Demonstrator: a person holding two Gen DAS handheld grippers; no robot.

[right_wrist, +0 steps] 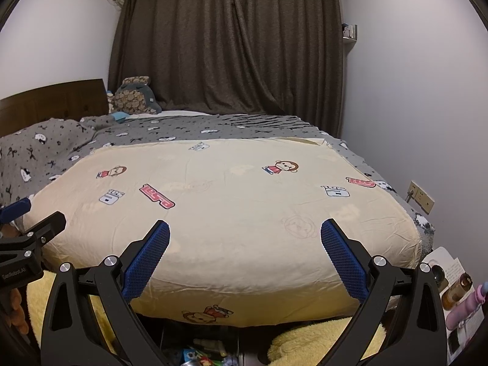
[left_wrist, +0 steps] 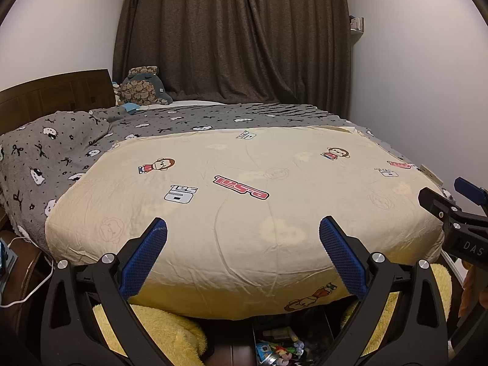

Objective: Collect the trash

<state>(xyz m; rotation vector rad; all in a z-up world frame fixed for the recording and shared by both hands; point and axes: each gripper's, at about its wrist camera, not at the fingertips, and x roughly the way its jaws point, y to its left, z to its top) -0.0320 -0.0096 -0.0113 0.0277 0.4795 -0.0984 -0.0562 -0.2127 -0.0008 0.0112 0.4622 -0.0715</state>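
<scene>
My left gripper [left_wrist: 243, 228] is open over the foot of a bed, nothing between its blue pads. My right gripper [right_wrist: 245, 228] is open too, also empty. Each shows at the edge of the other's view: the right gripper [left_wrist: 451, 201] at the far right, the left gripper [right_wrist: 27, 213] at the far left. A cream quilt [left_wrist: 244, 183] printed with monkeys and logos covers the near half of the bed. No loose trash shows on the quilt. A drawer of small colourful items [left_wrist: 280, 350] sits below the bed's edge, and the same items [right_wrist: 207, 355] show in the right wrist view.
A grey patterned blanket [left_wrist: 61, 152] and a plush toy [left_wrist: 143, 88] lie near the wooden headboard [left_wrist: 55, 91]. Dark curtains [left_wrist: 231, 36] hang behind. Yellow fleece [left_wrist: 158, 326] hangs under the quilt. Bottles and a paper [right_wrist: 454, 292] sit at lower right, below a wall socket [right_wrist: 422, 196].
</scene>
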